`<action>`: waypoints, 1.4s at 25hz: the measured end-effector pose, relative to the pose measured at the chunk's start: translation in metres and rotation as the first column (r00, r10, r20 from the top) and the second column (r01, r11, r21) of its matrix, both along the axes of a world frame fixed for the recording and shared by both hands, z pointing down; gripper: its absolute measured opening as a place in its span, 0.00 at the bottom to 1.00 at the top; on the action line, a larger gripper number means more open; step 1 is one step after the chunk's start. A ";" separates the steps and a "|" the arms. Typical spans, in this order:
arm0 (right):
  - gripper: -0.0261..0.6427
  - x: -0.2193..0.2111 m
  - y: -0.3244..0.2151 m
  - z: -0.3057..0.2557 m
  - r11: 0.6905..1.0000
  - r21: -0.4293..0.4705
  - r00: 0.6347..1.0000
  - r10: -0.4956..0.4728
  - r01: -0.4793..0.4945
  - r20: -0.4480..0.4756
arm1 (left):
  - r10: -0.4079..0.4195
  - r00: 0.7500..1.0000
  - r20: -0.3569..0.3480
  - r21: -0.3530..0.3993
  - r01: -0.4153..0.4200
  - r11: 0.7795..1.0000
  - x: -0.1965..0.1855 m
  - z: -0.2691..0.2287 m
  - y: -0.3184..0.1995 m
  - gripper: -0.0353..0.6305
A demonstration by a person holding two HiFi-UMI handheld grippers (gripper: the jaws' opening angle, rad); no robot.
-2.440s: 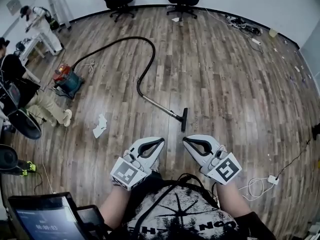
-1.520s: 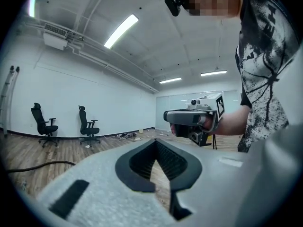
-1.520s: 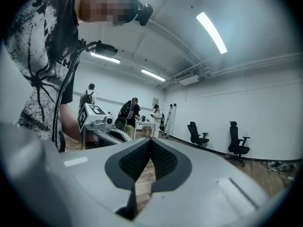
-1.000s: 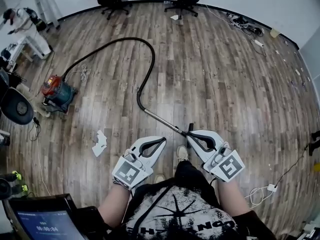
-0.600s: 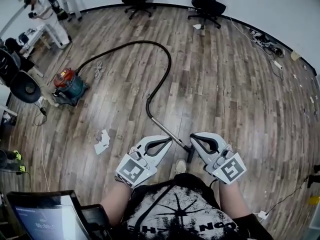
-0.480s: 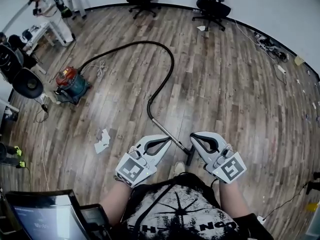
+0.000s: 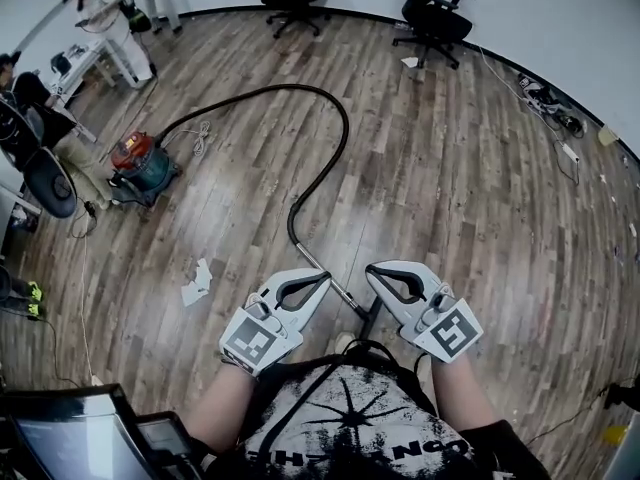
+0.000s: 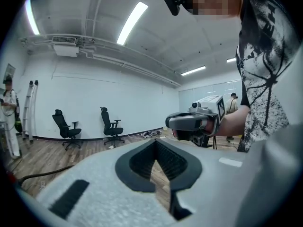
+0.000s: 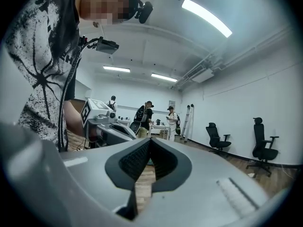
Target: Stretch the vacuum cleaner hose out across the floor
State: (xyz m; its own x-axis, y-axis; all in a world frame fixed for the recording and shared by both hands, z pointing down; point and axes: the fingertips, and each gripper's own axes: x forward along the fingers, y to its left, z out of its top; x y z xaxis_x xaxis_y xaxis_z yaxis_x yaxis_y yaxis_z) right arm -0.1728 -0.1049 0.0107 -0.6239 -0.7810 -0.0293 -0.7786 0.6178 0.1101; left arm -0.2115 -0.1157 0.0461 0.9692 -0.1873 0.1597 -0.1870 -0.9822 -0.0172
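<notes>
Both sets of jaws clenched on nothing, the left gripper [image 7: 324, 277] and right gripper [image 7: 371, 272] flank the vacuum's floor head [image 7: 369, 319] at the person's feet on the wood floor [image 7: 480, 218]. The metal wand [image 7: 310, 260] slants up and left from the head to the black hose [image 7: 345, 138]. The hose arches over and runs back down-left to the red-topped canister [image 7: 138, 163]. Moments earlier the head lay well ahead of the grippers, and the hose keeps its bend.
</notes>
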 end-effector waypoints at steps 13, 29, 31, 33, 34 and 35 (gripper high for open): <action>0.05 0.043 -0.011 0.015 0.999 0.000 0.997 -0.044 0.044 0.057 | -0.010 0.998 0.055 0.055 0.007 0.998 0.047 0.007 -0.003 0.05; 0.05 0.024 -0.055 0.026 0.998 -0.022 0.997 -0.059 0.060 0.057 | -0.057 0.998 0.032 0.018 0.057 0.998 0.022 0.014 -0.051 0.05; 0.05 0.019 -0.069 0.029 0.999 -0.031 0.998 -0.041 0.042 0.043 | -0.043 0.999 0.018 0.013 0.043 0.999 0.017 0.015 -0.068 0.05; 0.05 0.015 -0.084 0.029 0.999 -0.034 0.999 -0.018 0.019 0.038 | -0.020 1.000 0.014 0.018 0.020 1.000 0.013 0.015 -0.084 0.05; 0.05 0.013 -0.092 0.028 0.999 -0.037 0.999 -0.005 0.006 0.035 | -0.006 1.000 0.015 0.019 0.006 1.000 0.013 0.016 -0.092 0.05; 0.05 0.012 -0.100 0.027 0.999 -0.037 0.999 0.008 -0.007 0.032 | 0.009 1.000 0.016 0.019 -0.009 1.000 0.012 0.015 -0.100 0.05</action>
State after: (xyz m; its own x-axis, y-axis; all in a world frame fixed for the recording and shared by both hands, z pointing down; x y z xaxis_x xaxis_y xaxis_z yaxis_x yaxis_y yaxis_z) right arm -0.1610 -0.2046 0.0379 -0.6175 -0.7863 -0.0200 -0.7857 0.6154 0.0623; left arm -0.1992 -0.2157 0.0613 0.9683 -0.1816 0.1718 -0.1775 -0.9833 -0.0388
